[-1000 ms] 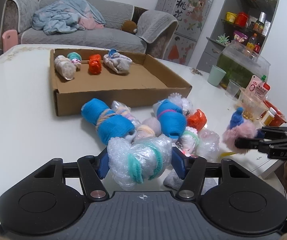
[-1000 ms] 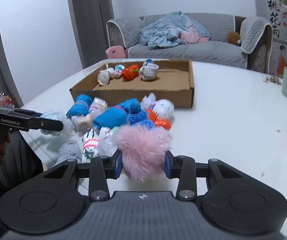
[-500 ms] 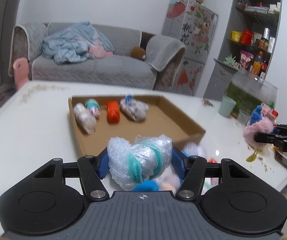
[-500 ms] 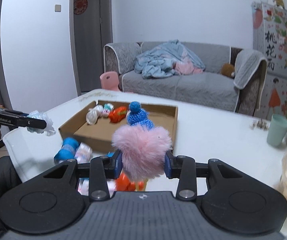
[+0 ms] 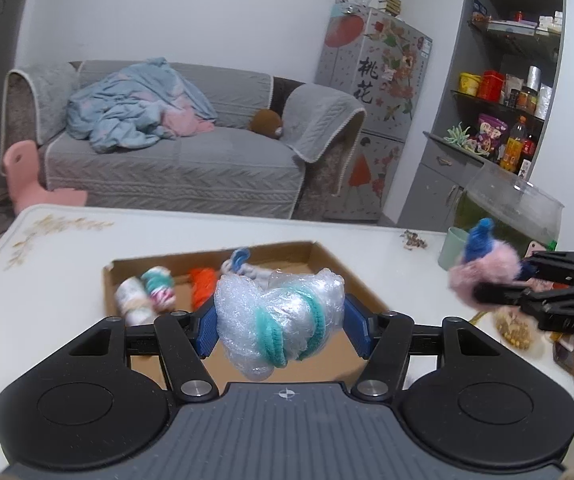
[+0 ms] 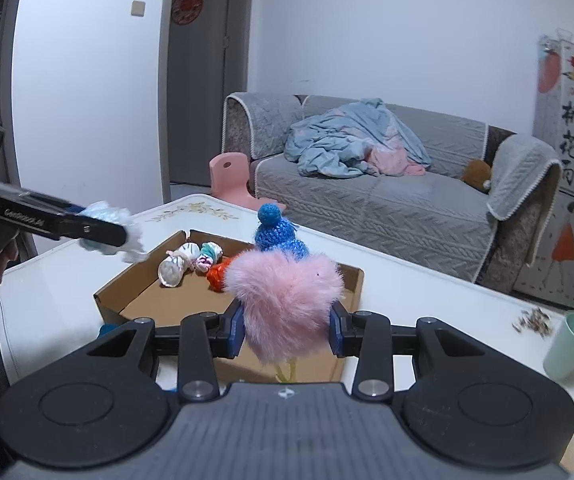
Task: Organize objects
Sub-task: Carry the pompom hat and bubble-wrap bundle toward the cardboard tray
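My left gripper point(image 5: 281, 322) is shut on a bubble-wrap bundle point(image 5: 279, 316) tied with teal yarn, held in the air over the near part of the cardboard box point(image 5: 319, 256). My right gripper point(image 6: 287, 320) is shut on a pink fluffy bundle point(image 6: 283, 300) with a blue knitted cap point(image 6: 277, 232), also above the box point(image 6: 135, 292). In the box lie a pale roll point(image 5: 131, 300), a teal-and-pink roll point(image 5: 161, 284), an orange roll point(image 5: 201, 284) and a grey bundle with blue yarn point(image 5: 247, 266). Each view shows the other gripper from the side: the right one point(image 5: 487, 280), the left one point(image 6: 123, 236).
The box sits on a white table point(image 5: 47, 272). A mint cup point(image 5: 453, 248), a clear tank point(image 5: 511, 208) and a dish of snacks point(image 5: 515, 328) stand at the table's right side. A grey sofa point(image 5: 175, 160), a pink stool point(image 5: 21, 176) and shelves point(image 5: 515, 92) lie beyond.
Both grippers have risen from the pile of bundles on the table and moved toward the box, each keeping its bundle. The pile has dropped out of view below the grippers.
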Demonstrator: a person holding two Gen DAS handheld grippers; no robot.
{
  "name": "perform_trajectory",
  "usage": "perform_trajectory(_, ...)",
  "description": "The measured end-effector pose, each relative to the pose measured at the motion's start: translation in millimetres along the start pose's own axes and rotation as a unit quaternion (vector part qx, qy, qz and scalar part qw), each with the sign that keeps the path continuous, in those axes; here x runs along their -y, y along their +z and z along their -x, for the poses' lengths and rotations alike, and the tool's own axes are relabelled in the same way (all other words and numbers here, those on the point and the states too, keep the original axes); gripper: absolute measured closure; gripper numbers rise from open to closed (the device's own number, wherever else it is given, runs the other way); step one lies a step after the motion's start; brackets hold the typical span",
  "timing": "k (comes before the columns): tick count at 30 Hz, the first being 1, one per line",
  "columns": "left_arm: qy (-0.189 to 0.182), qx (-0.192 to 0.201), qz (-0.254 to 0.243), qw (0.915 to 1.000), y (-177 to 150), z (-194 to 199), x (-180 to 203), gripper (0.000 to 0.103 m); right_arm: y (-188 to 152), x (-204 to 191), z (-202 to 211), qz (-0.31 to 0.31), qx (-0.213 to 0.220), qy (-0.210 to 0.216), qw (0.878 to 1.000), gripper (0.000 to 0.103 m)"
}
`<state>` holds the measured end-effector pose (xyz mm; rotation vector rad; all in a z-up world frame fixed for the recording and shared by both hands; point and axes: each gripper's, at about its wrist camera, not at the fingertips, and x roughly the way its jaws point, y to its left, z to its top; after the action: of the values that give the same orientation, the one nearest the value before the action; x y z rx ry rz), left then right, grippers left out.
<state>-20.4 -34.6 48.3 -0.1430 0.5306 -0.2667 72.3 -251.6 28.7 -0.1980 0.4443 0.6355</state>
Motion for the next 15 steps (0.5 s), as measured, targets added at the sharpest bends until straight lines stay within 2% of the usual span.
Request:
perform_trajectory(8,-0.013,-0.021,-0.012,0.9996,35,-74,13,0.036,19,15,-40,0.011,-0.012,0.008,1.0,0.067)
perform_trajectory(15,-0.023,-0.04,-0.053,0.9975,42,-145,25,0.036,25,40,-74,0.002,-0.036,0.001,0.999,0.067)
